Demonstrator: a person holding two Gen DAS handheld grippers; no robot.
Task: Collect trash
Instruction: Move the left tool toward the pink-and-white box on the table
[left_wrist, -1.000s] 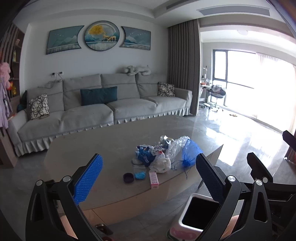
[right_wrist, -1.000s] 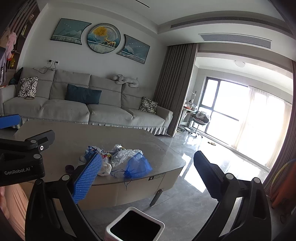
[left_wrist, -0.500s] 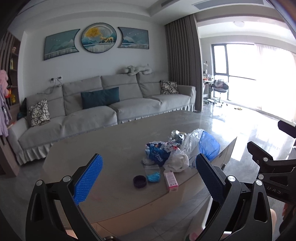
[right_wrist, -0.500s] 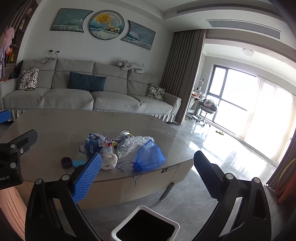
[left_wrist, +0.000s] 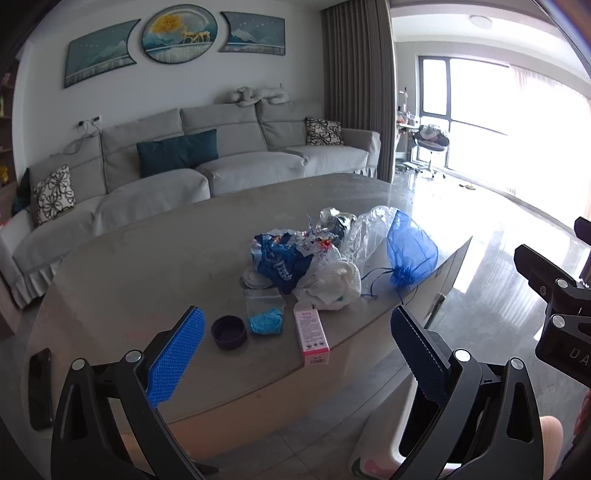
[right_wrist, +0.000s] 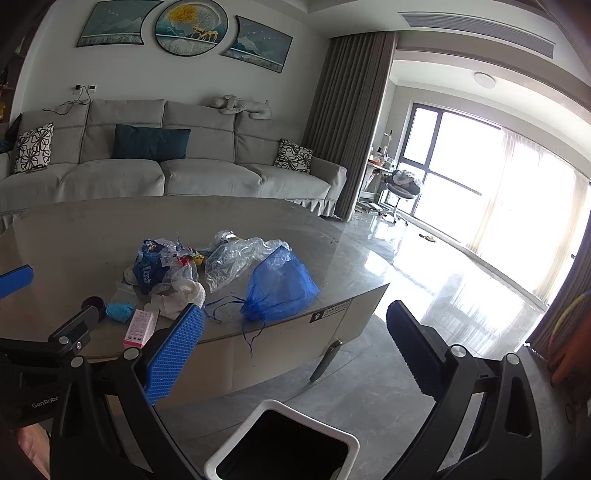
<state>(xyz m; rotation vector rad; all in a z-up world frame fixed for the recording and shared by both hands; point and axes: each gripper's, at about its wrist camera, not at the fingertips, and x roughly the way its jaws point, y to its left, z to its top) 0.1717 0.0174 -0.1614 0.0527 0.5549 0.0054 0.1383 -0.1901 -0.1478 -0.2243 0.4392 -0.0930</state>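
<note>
A pile of trash lies near the front edge of the grey coffee table (left_wrist: 147, 251): a blue mesh bag (left_wrist: 410, 254), clear plastic wrap (left_wrist: 364, 236), a blue snack wrapper (left_wrist: 282, 264), crumpled white tissue (left_wrist: 332, 286), a pink box (left_wrist: 312, 332), a blue crumpled glove (left_wrist: 265, 321) and a dark round lid (left_wrist: 229, 332). The blue mesh bag (right_wrist: 279, 286) and pink box (right_wrist: 141, 326) also show in the right wrist view. My left gripper (left_wrist: 291, 354) is open and empty, short of the table edge. My right gripper (right_wrist: 293, 354) is open and empty above the white trash bin (right_wrist: 284, 443).
A grey sofa (left_wrist: 184, 162) stands behind the table. A black phone (left_wrist: 40, 387) lies at the table's left edge. The bin's white rim (left_wrist: 369, 454) sits on the floor by the left gripper's right finger. Shiny floor stretches right toward the bright window (right_wrist: 480, 177).
Both grippers have moved closer to the table and trash pile, which now looks larger. The jaws stayed open.
</note>
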